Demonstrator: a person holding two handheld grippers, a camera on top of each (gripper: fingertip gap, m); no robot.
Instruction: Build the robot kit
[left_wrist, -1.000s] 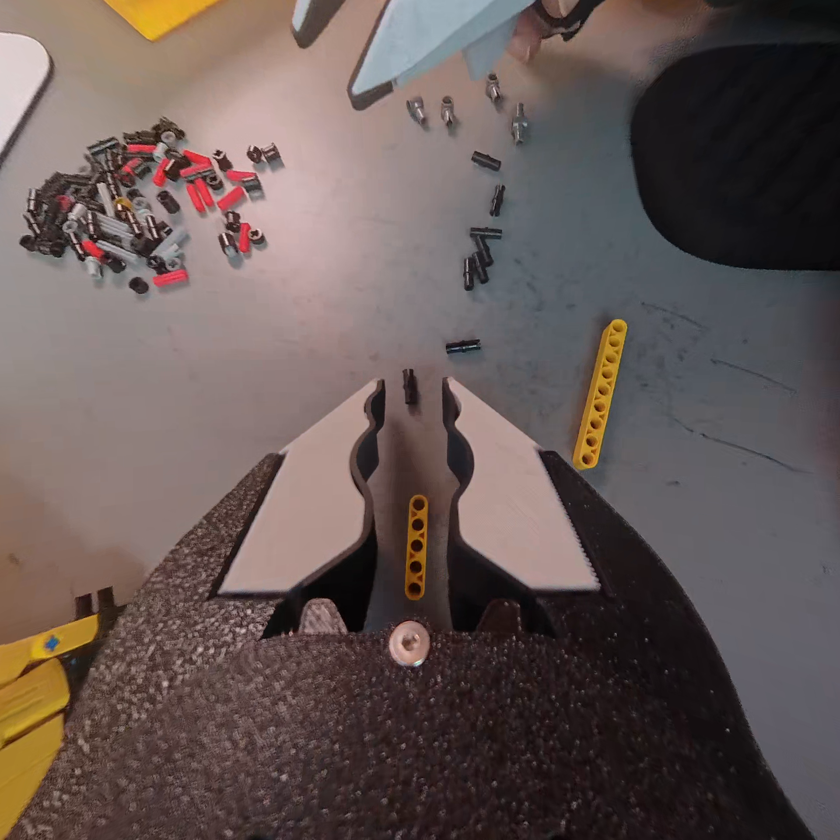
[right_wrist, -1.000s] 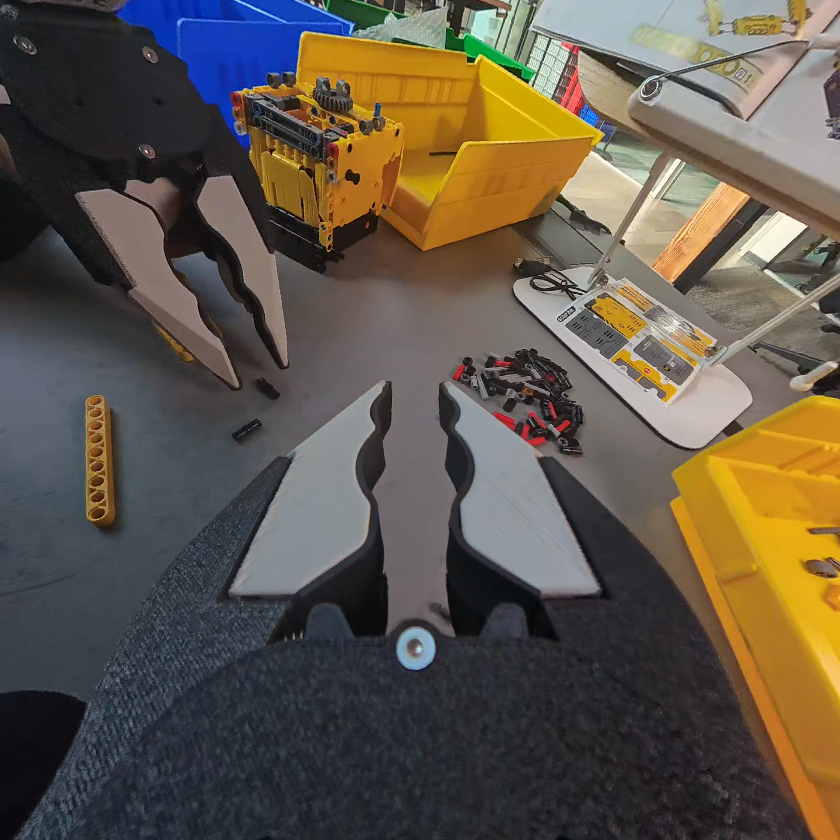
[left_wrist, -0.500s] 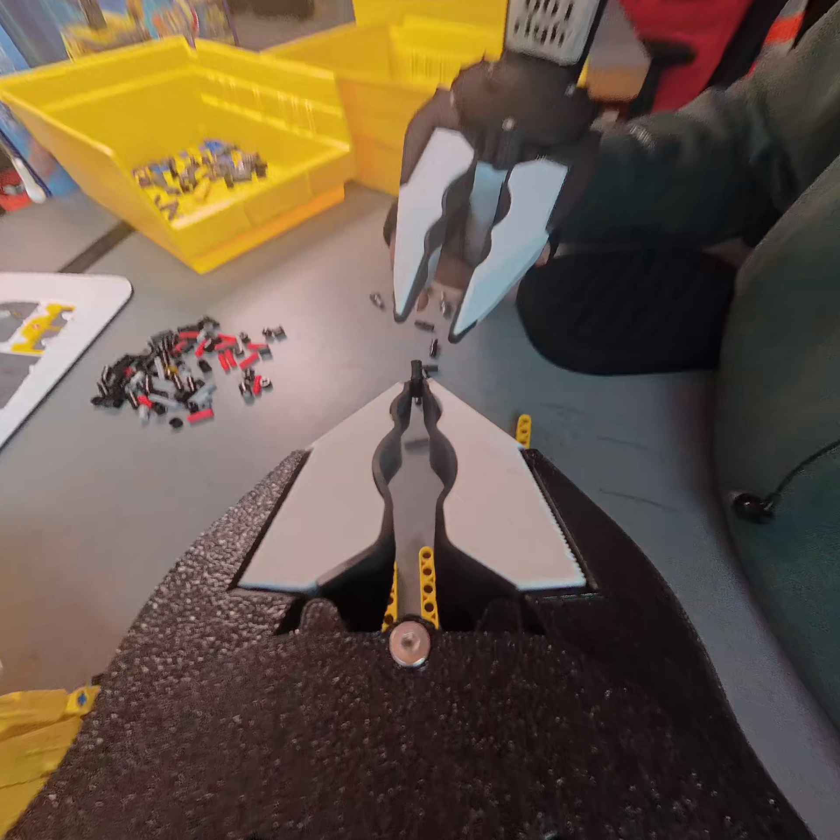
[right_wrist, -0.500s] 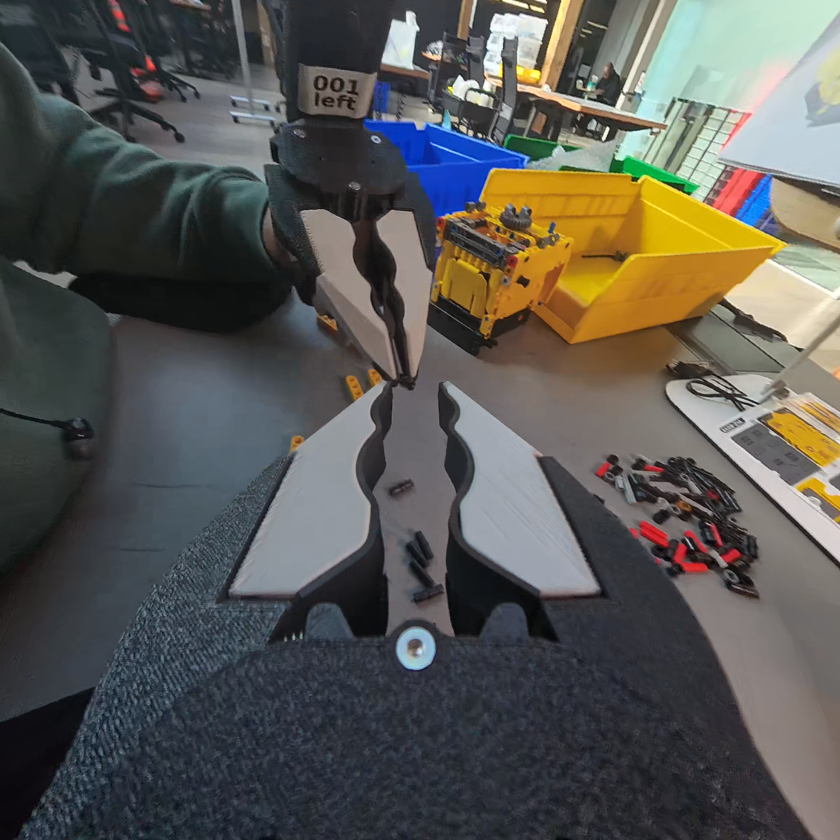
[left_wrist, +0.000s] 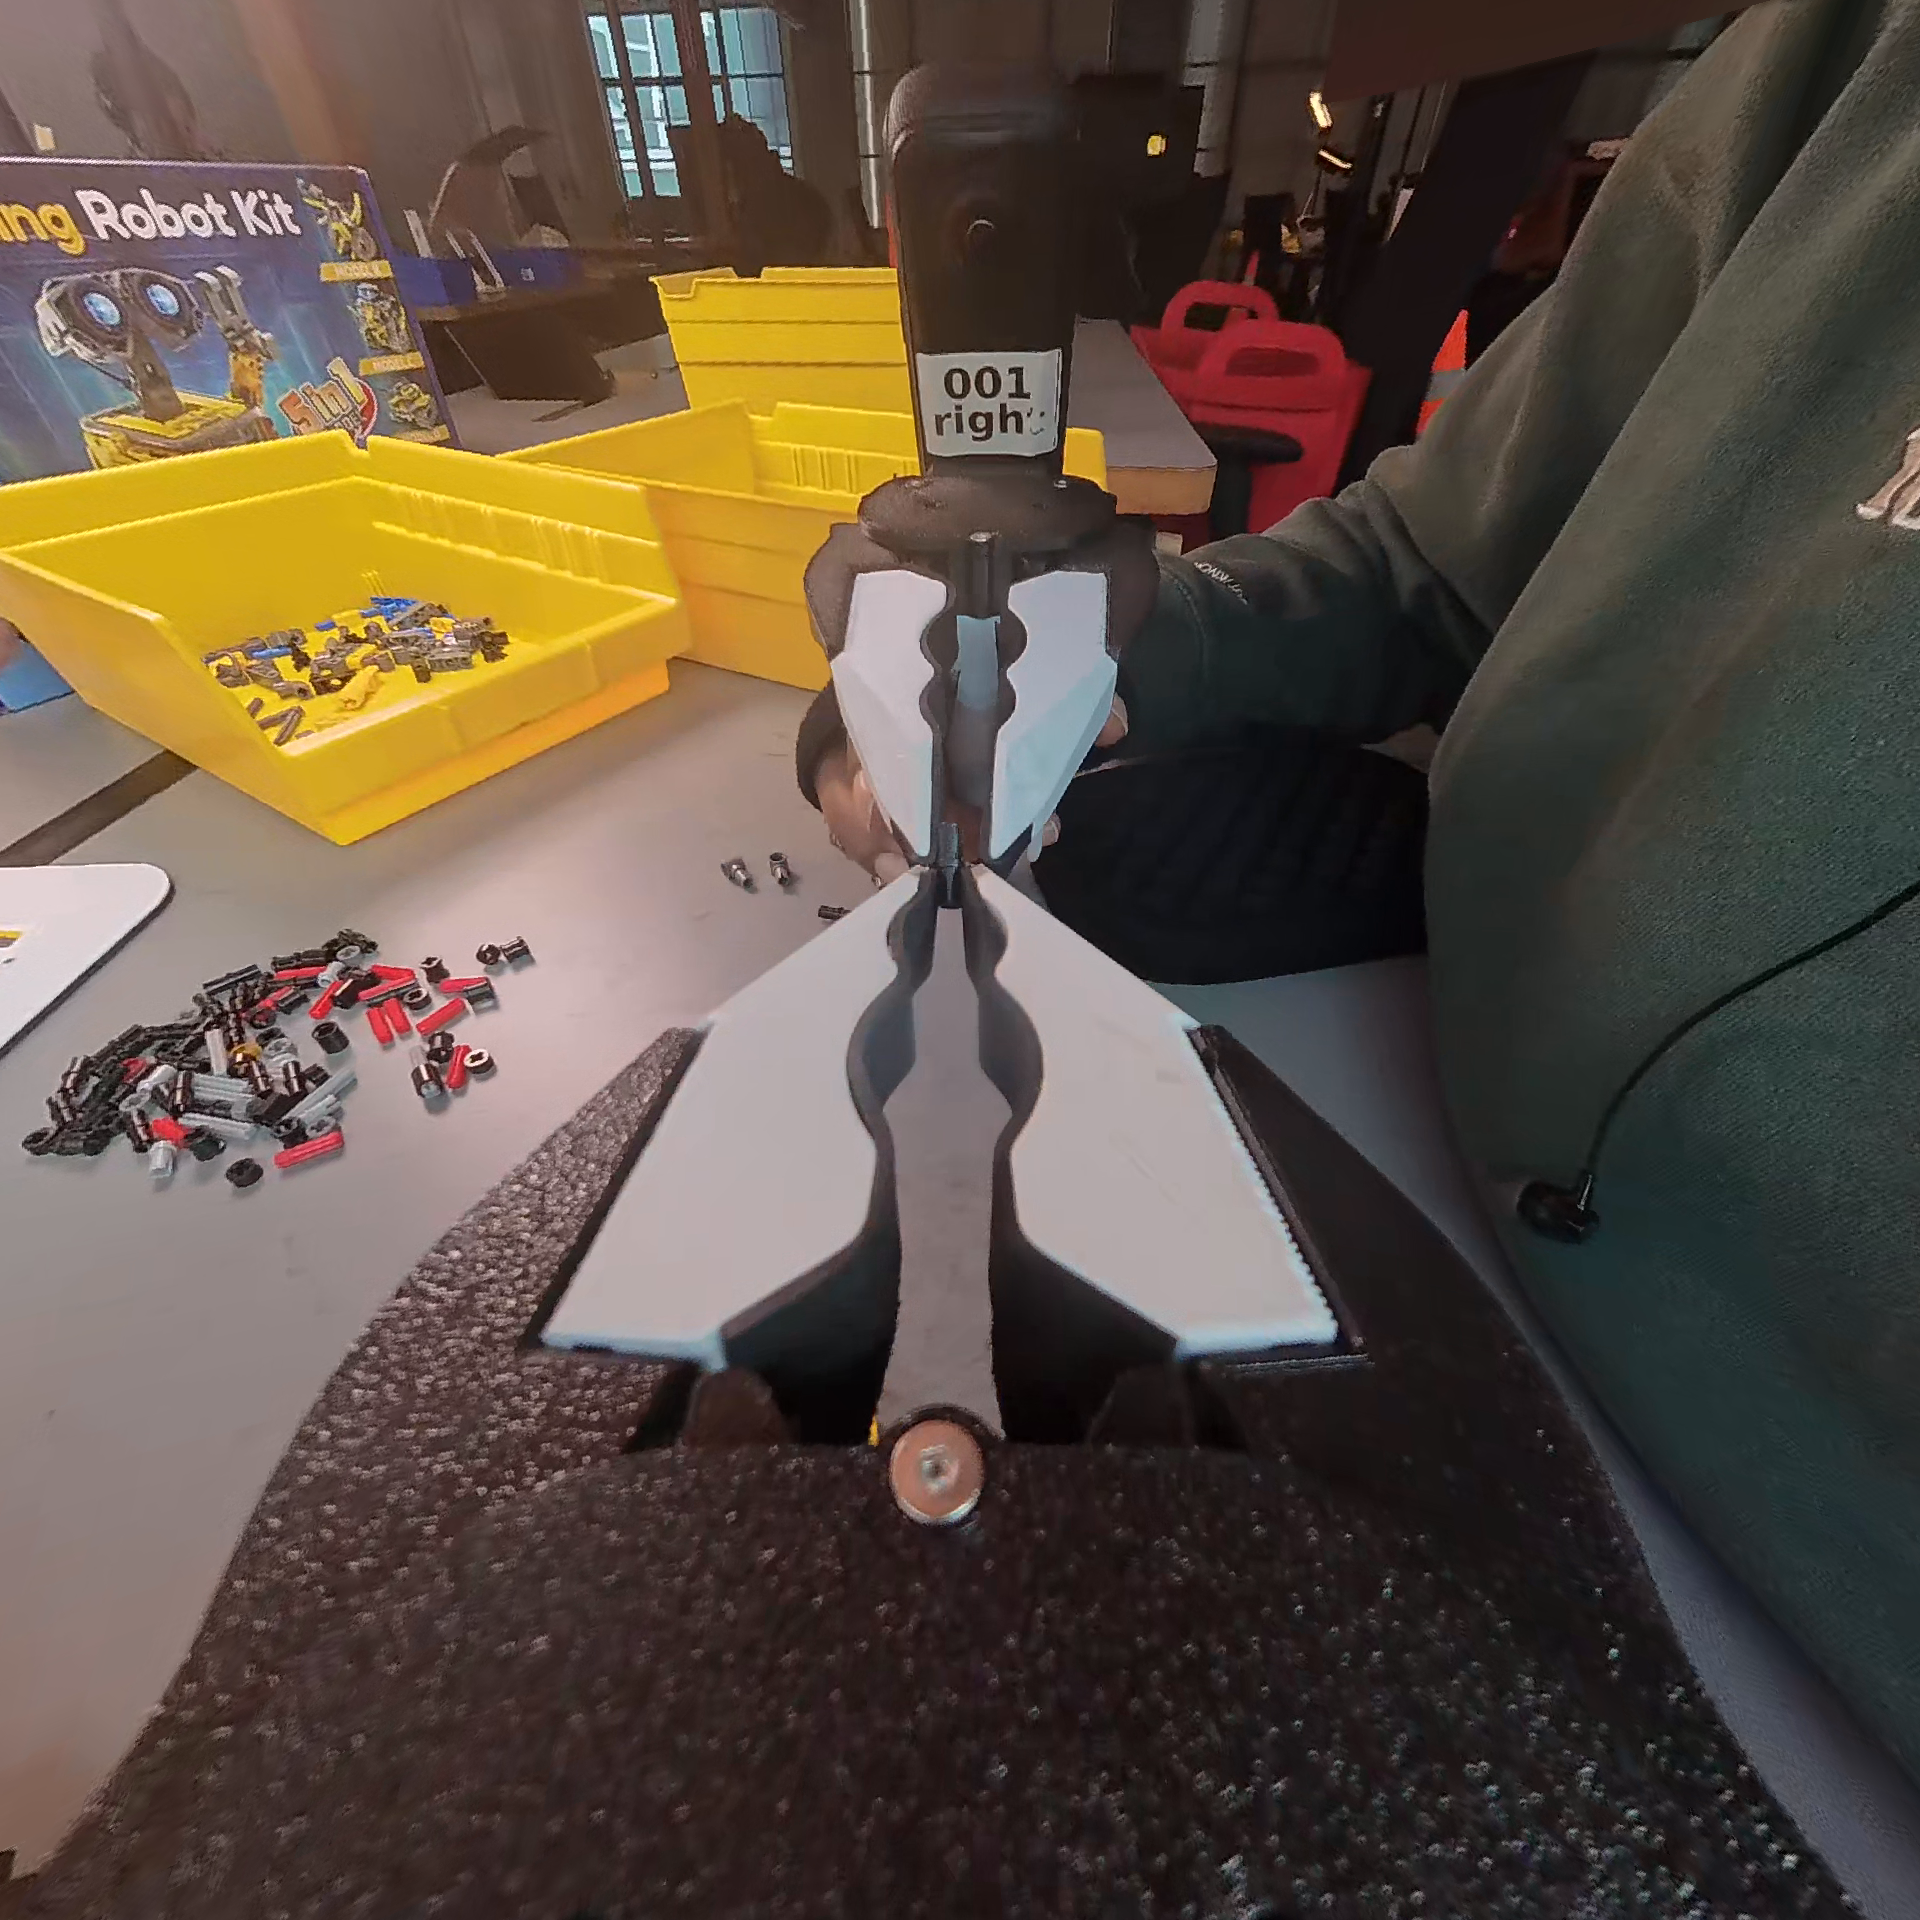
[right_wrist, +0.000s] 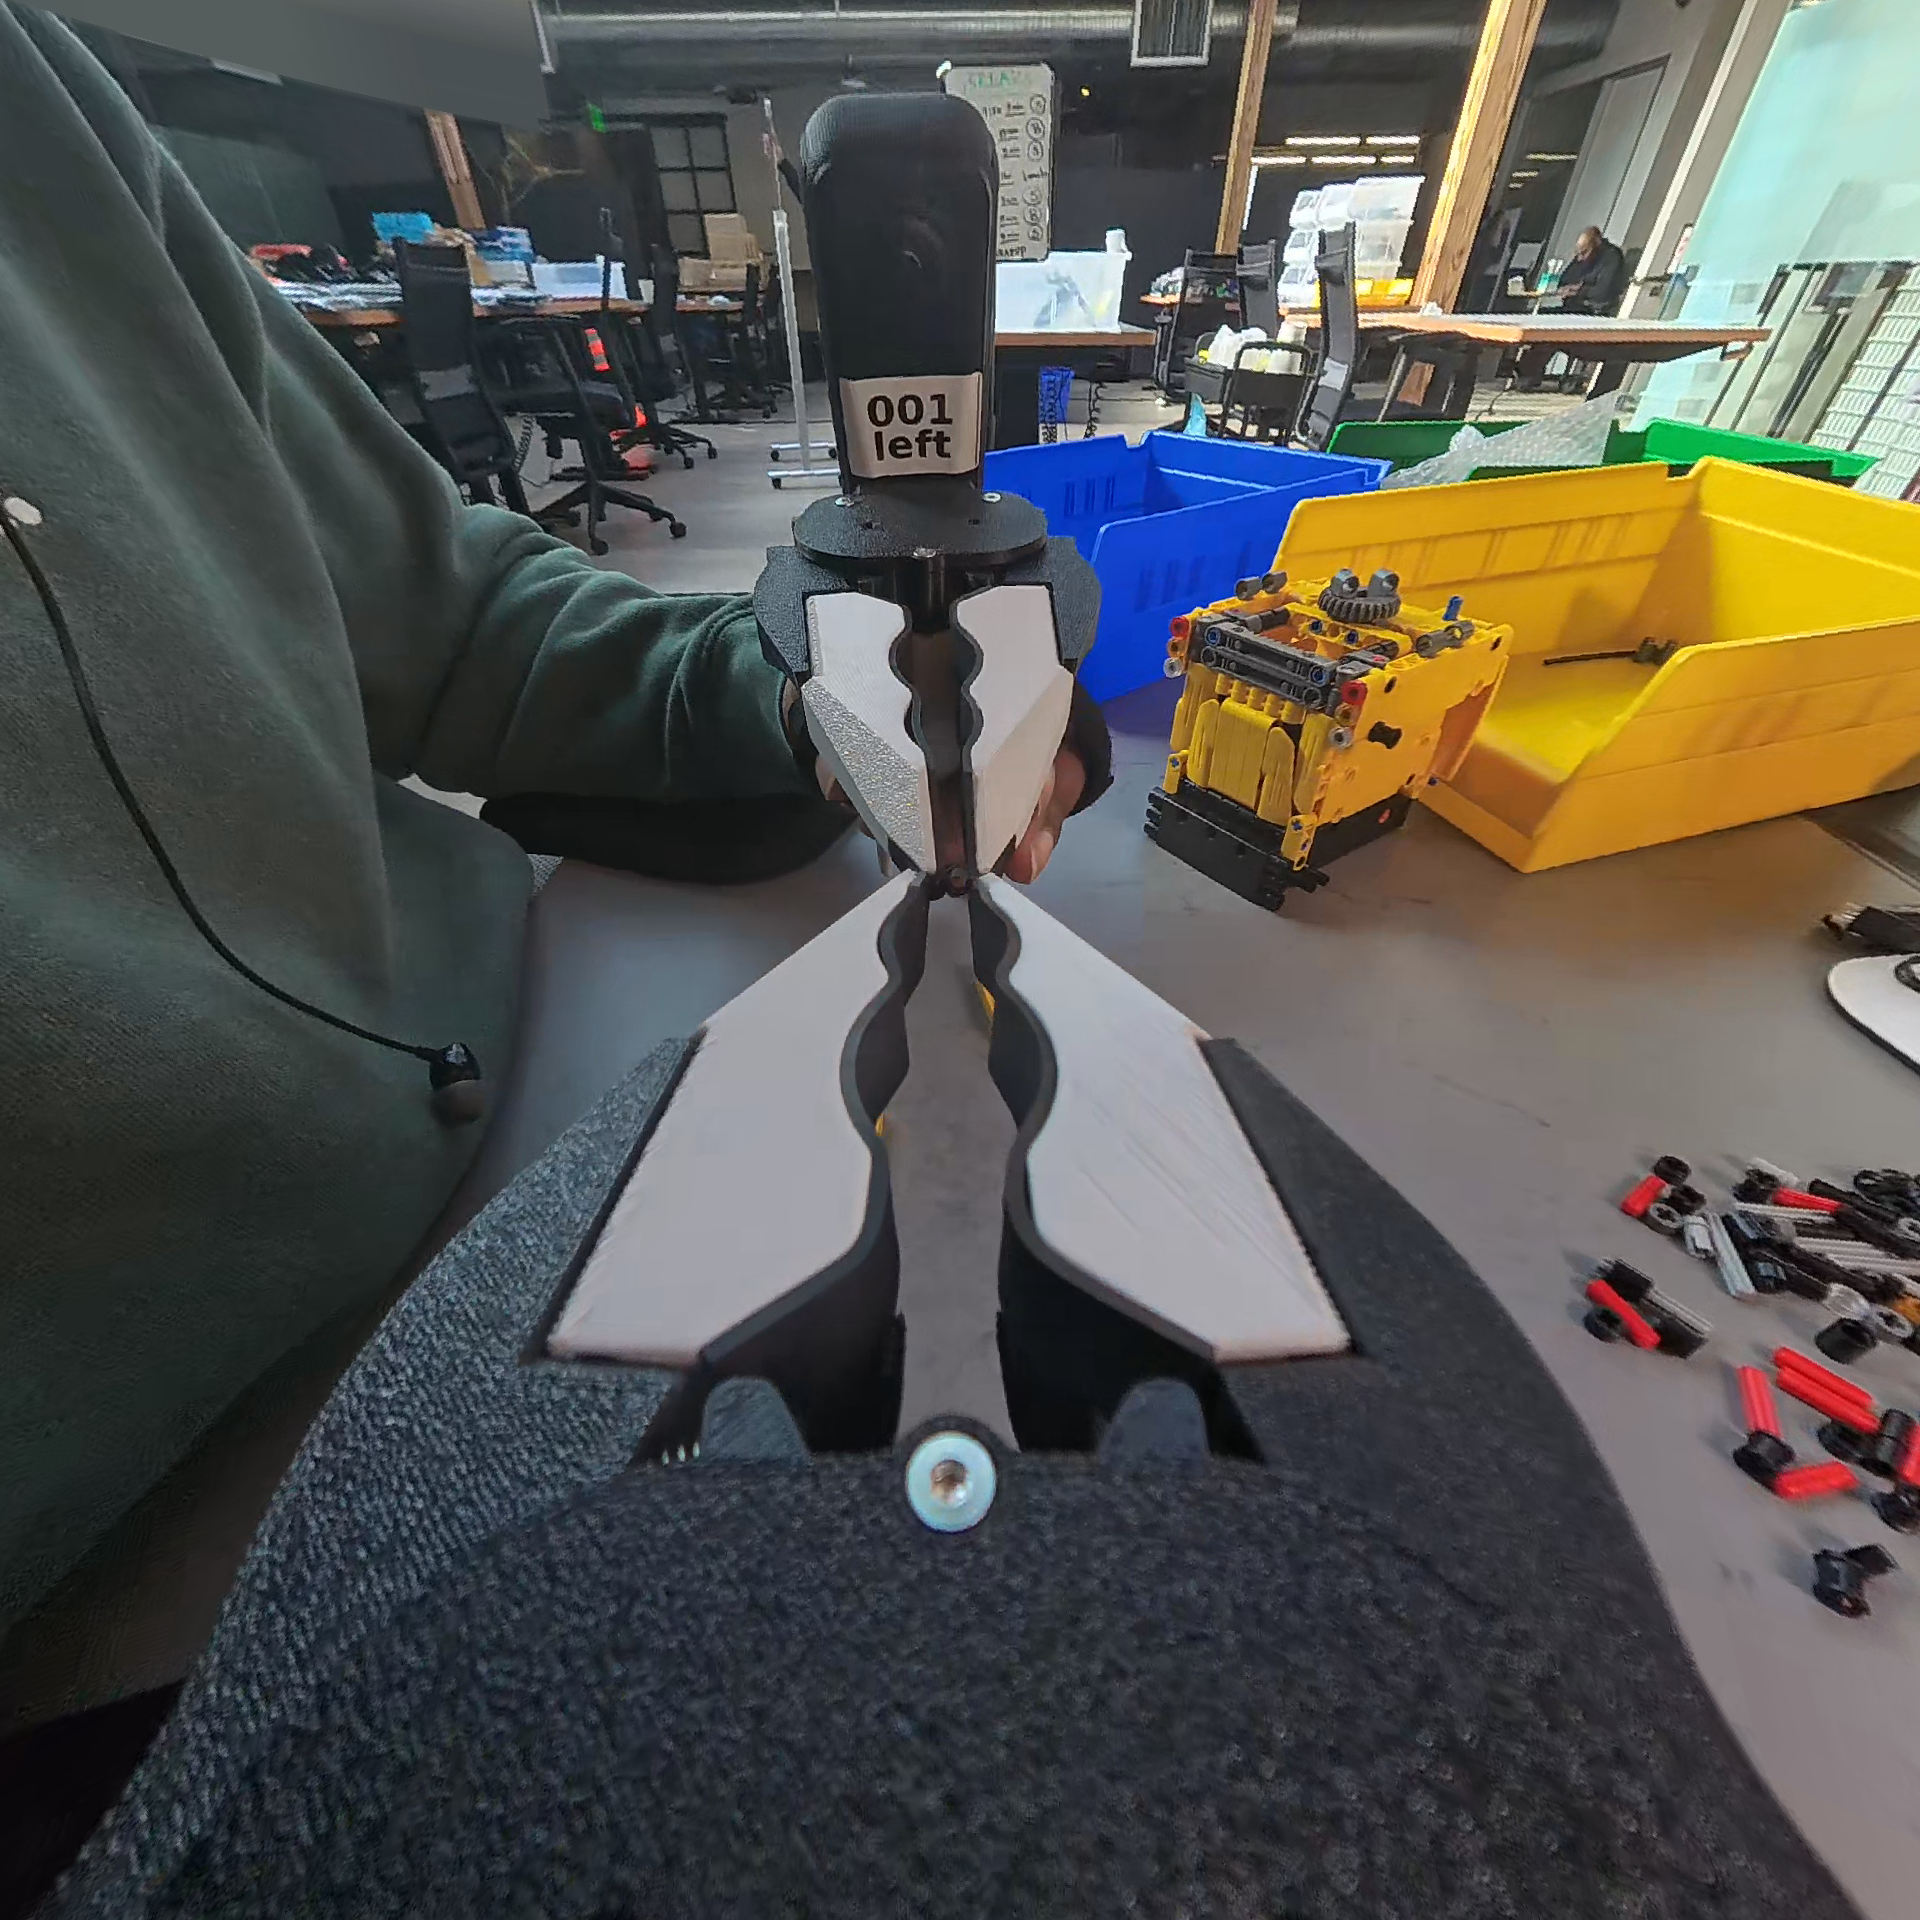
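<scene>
My left gripper (left_wrist: 948, 896) is shut on a small black pin (left_wrist: 947, 860) and holds it in the air above the grey table (left_wrist: 312, 1351). My right gripper (right_wrist: 948, 886) faces it tip to tip. Its jaws have narrowed onto the other end of the same pin (right_wrist: 951, 883). The right gripper also shows in the left wrist view (left_wrist: 945, 844), and the left gripper shows in the right wrist view (right_wrist: 948, 868). Most of the pin is hidden between the four fingertips.
A pile of small red, black and grey parts (left_wrist: 260, 1049) (right_wrist: 1787, 1309) lies on the table. There are yellow bins (left_wrist: 312, 468) (right_wrist: 1662, 727), a blue bin (right_wrist: 1174, 520), a yellow brick model (right_wrist: 1320, 717) and loose pins (left_wrist: 758, 871). A person's green sleeve (right_wrist: 208, 727) lies alongside. The yellow brick model (right_wrist: 1320, 717) is about equally far from each gripper, around 20 centimetres.
My left gripper shut on the black pin, lifted it off the table and tilted up. My right gripper came to face it and narrowed from open onto the pin.
</scene>
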